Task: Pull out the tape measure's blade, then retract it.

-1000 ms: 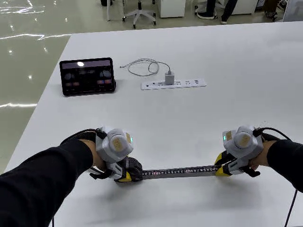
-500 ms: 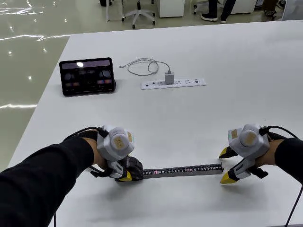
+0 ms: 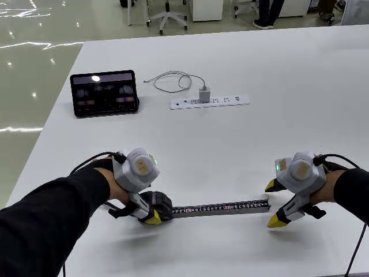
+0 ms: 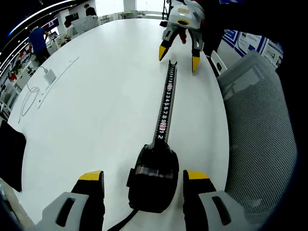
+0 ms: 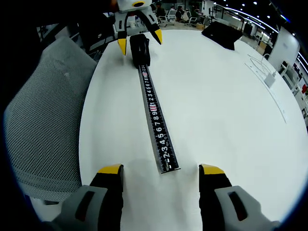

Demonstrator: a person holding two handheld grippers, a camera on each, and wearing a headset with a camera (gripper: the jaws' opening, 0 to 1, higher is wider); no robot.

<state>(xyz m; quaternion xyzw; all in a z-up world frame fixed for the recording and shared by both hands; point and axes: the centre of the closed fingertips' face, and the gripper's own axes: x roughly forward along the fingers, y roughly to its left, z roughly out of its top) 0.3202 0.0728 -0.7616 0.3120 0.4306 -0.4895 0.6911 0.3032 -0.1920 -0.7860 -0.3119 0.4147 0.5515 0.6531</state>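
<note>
Around the case, left gripper jaws apart (not gripping); right gripper likewise, flanking blade.

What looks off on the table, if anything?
Only the tape measure's blade: it lies pulled out flat on the table though the right hand-held gripper is open and clear of its tip. The case sits between the left hand-held gripper's jaws. Nothing looks damaged or spilled.
</note>
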